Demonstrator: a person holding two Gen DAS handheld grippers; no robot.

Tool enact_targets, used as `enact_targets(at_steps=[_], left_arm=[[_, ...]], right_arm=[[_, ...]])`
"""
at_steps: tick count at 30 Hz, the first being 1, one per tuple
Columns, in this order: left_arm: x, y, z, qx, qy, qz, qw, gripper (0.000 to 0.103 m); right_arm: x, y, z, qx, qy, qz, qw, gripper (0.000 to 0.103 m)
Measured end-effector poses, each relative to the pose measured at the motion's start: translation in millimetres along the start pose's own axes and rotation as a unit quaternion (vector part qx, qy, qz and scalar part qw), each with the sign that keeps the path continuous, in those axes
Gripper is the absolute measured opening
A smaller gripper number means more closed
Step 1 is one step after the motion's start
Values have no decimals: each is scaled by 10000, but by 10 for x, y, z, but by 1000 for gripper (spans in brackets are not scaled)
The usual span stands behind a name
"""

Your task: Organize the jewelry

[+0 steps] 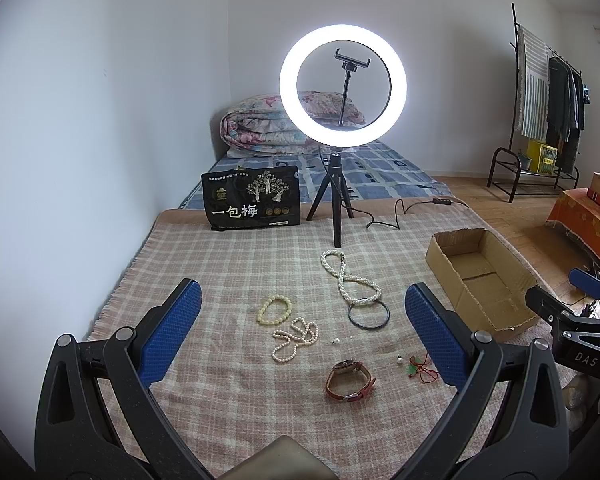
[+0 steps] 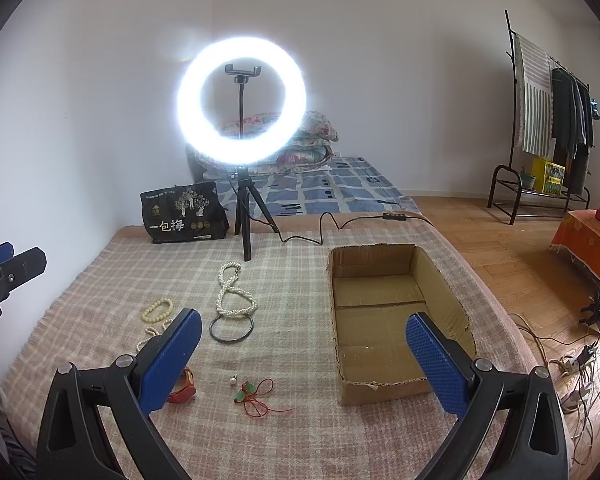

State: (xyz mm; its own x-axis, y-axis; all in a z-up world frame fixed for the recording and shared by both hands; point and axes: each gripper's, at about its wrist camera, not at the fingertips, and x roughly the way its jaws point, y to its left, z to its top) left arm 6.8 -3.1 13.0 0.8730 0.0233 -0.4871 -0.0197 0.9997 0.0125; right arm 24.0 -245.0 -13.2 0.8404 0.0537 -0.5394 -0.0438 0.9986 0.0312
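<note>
Jewelry lies scattered on the plaid blanket [image 1: 228,264]: a twisted pearl necklace [image 1: 350,280] touching a dark bangle [image 1: 369,314], a cream bead bracelet [image 1: 275,309], a thin pearl strand [image 1: 294,338], a red-strapped watch [image 1: 350,380], and a red-corded green charm [image 2: 256,394] beside a small pearl earring [image 2: 232,380]. The open cardboard box [image 2: 388,390] stands to their right, holding nothing visible. The left tool [image 1: 302,332] and the right tool [image 2: 303,356] both hover released, their blue pads spread wide, grasping nothing. A lit ring light [image 1: 343,86] stands behind.
</note>
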Motion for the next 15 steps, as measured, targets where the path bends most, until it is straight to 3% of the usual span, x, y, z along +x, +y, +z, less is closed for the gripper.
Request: enact_targets(at_steps=[8,15], left_arm=[[3,16,-22,-5,-1,32,10000,103],[113,292,-9,-143,50,336,9993,103]], right_arm=[[11,3,-12,-5,23,-1,10000,103],[57,20,-13,-56,47,25,10000,103]])
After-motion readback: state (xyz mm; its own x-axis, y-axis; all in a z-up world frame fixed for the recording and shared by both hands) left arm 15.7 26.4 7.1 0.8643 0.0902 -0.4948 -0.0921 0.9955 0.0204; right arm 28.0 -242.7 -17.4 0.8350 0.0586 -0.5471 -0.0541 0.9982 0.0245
